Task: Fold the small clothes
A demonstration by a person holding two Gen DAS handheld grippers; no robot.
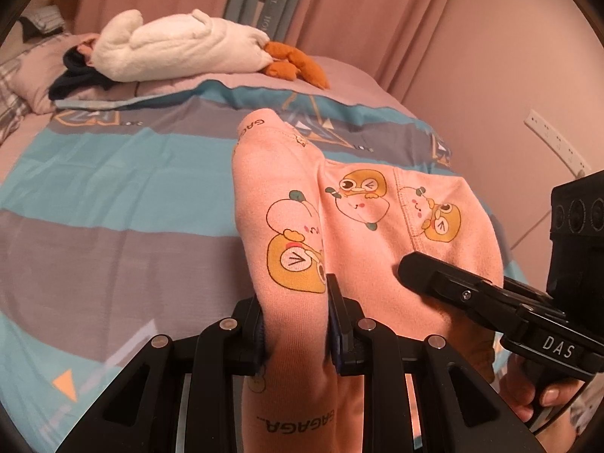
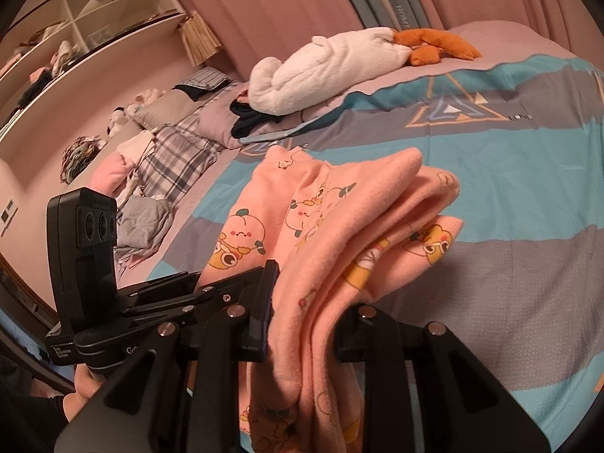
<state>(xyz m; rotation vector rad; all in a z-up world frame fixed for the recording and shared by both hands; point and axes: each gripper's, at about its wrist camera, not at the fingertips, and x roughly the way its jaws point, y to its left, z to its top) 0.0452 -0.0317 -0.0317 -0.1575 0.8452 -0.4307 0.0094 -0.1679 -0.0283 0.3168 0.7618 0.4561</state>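
Observation:
A small pink garment point(image 1: 298, 196) printed with cartoon ducks and peaches is held bunched above the bed; it also shows in the right wrist view point(image 2: 339, 211). My left gripper point(image 1: 296, 324) is shut on a fold of it near one end. My right gripper point(image 2: 305, 324) is shut on several bunched layers of it. In the left wrist view the right gripper point(image 1: 426, 275) comes in from the right and touches the cloth. In the right wrist view the left gripper point(image 2: 241, 287) sits close at the left of the cloth.
The bed carries a teal and grey striped cover point(image 1: 113, 173). A white plush toy point(image 1: 170, 49) with orange feet point(image 1: 294, 64) lies at the far side by a dark garment point(image 1: 75, 75). Pillows and loose clothes point(image 2: 158, 173) lie left; shelves point(image 2: 75, 37) stand behind.

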